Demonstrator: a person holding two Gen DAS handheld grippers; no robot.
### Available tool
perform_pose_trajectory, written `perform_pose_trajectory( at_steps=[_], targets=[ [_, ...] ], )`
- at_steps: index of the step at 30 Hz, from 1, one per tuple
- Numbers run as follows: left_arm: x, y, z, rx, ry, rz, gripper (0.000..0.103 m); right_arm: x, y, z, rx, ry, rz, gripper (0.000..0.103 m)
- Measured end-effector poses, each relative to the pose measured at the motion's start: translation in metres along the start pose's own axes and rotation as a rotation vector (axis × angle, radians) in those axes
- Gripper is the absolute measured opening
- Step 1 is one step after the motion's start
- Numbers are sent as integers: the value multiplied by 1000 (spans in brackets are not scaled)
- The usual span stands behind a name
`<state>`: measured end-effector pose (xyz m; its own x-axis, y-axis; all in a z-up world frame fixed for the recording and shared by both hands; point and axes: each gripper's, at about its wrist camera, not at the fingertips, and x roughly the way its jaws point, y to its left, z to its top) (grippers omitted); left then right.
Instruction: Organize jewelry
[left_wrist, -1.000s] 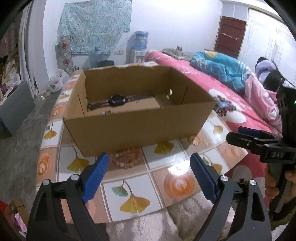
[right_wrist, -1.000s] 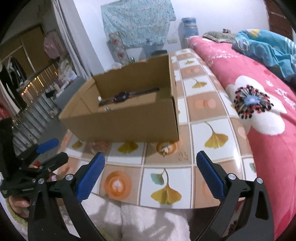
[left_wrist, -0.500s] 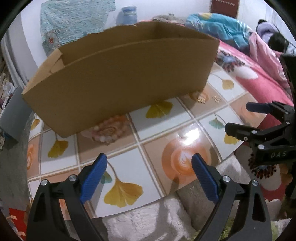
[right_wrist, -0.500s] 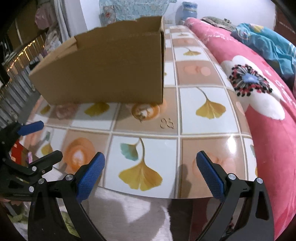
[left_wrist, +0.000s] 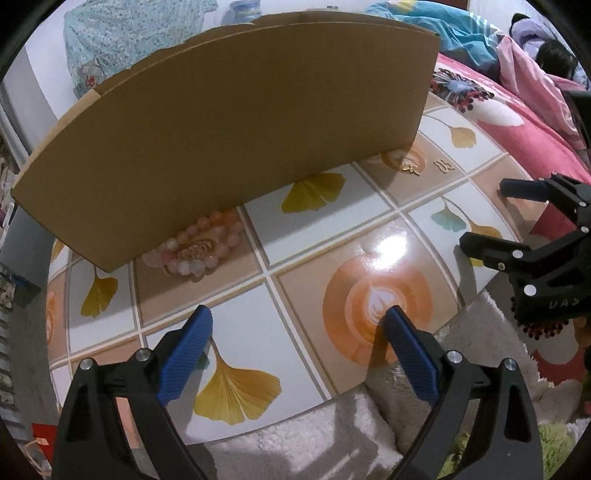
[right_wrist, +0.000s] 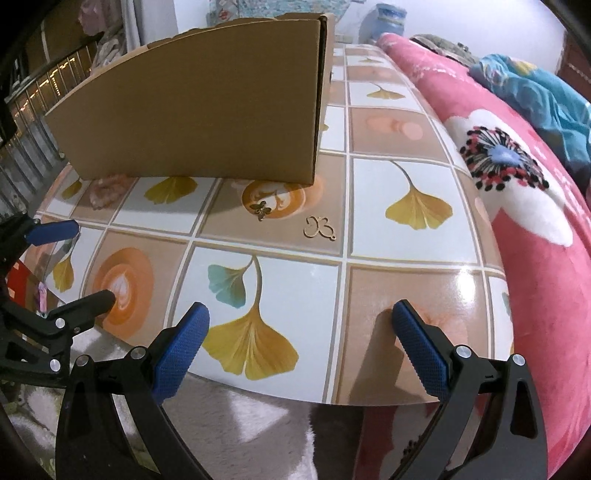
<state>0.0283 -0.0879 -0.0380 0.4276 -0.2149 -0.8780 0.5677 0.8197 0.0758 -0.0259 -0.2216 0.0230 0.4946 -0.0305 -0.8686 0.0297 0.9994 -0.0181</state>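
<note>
Both sets of fingers stood wide apart and empty, the left gripper (left_wrist: 297, 354) low over the tabletop (left_wrist: 373, 266) edge and the right gripper (right_wrist: 301, 352) likewise. To grip well, the left probably should advance level toward the bracelet (left_wrist: 195, 247), straddling its beads before closing. That bracelet, pink and pale beads, lay touching the box (left_wrist: 236, 136) front; two gold charms (right_wrist: 319, 227) lay near its right corner.

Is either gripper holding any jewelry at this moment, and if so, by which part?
Nothing is held. The left gripper and right gripper are both open and empty above the table; the bead bracelet lies untouched by the box.
</note>
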Motion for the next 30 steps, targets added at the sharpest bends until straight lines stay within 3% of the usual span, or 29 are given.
perform_pose_trajectory(
  at_steps=[7, 30],
  targets=[
    [5, 5, 0, -36, 13, -32, 98, 2, -1, 4, -18, 13, 13, 95],
    [5, 3, -3, -31, 5, -31, 98, 12, -6, 15, -10, 72, -3, 95]
  ],
)
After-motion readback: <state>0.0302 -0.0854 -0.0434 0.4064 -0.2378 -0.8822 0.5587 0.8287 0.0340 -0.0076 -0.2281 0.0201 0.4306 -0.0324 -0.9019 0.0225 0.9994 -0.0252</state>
